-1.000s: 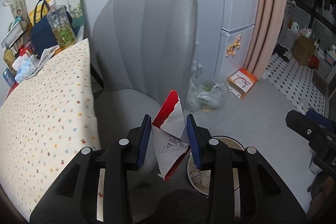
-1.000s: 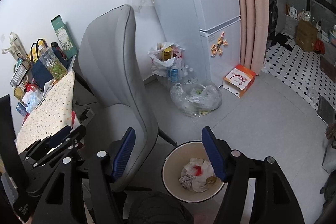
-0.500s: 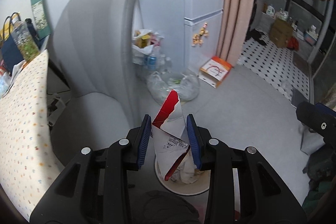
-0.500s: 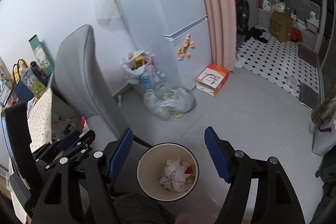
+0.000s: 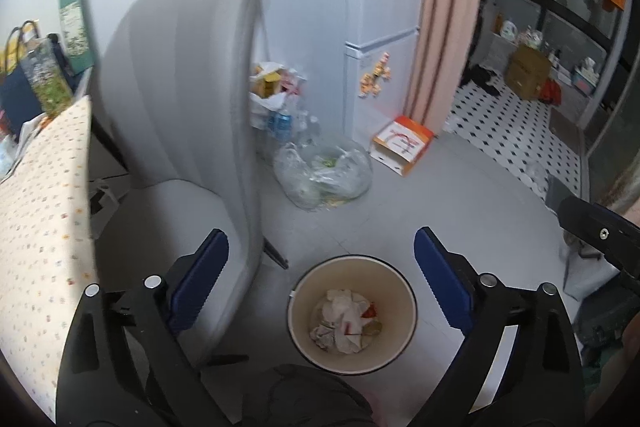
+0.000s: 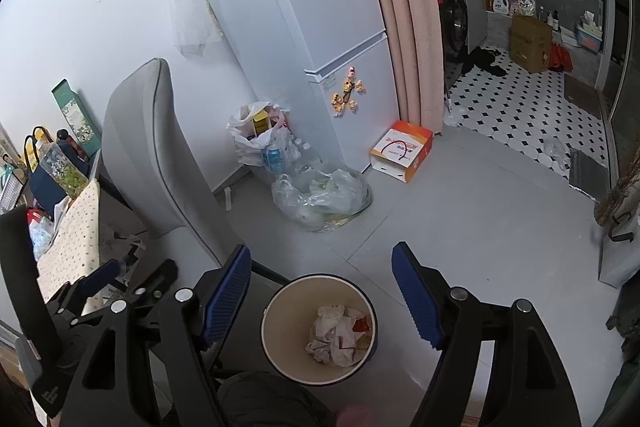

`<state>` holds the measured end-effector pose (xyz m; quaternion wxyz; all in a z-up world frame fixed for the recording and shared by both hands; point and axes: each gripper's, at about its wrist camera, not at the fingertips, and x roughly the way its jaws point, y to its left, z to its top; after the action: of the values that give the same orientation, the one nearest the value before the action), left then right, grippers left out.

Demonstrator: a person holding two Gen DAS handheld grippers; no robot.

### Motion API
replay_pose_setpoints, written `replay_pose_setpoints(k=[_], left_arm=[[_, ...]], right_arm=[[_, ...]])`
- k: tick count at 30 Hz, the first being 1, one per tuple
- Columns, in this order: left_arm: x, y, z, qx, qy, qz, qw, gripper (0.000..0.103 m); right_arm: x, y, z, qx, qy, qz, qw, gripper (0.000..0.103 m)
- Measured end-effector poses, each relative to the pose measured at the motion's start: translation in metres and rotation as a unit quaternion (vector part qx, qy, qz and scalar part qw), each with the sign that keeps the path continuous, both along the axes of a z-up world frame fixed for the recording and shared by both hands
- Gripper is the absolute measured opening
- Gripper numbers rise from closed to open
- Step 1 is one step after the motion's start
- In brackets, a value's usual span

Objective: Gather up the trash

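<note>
**Left wrist view: one bin, two empty grippers**

The left hand-held gripper (image 5: 320, 277) hangs over one cream waste bin (image 5: 394, 347) on the floor, its jaws spreading wide with nothing between them. The crumpled trash (image 5: 344, 323) lies inside the bin. The right hand-held gripper (image 6: 320, 299) is likewise opening and empty. One grey chair (image 5: 176, 75) stands beside the bin; two plastic bags (image 6: 324, 199) sit near the fridge (image 6: 320, 7).
</note>
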<state>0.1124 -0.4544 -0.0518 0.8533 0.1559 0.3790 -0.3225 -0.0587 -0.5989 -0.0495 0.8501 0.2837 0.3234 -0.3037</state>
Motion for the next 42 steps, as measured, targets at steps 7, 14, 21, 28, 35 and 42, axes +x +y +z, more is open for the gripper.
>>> replay_pose_setpoints(k=[7,14,21,28,35,42], left_arm=[[0.01,0.051,0.028,-0.025,-0.022,0.054,0.998,0.097],[0.007,0.104,0.055,-0.051,-0.045,0.098,0.9929,0.097],[0.001,0.164,0.078,-0.084,-0.064,0.136,0.985,0.097],[-0.011,0.221,0.099,-0.107,-0.087,0.169,0.9758,0.097],[-0.025,0.272,0.117,-0.119,-0.107,0.199,0.9668,0.097],[-0.044,0.313,0.132,-0.123,-0.123,0.232,0.9572,0.097]], right_arm=[[0.01,0.026,0.019,-0.019,-0.02,0.027,0.999,0.093],[0.02,0.064,0.042,-0.043,-0.033,0.06,0.997,0.095],[0.029,0.112,0.068,-0.069,-0.039,0.095,0.992,0.095],[0.036,0.166,0.094,-0.097,-0.052,0.129,0.986,0.095],[0.038,0.216,0.114,-0.121,-0.056,0.165,0.977,0.095],[0.033,0.254,0.13,-0.134,-0.066,0.194,0.969,0.095]])
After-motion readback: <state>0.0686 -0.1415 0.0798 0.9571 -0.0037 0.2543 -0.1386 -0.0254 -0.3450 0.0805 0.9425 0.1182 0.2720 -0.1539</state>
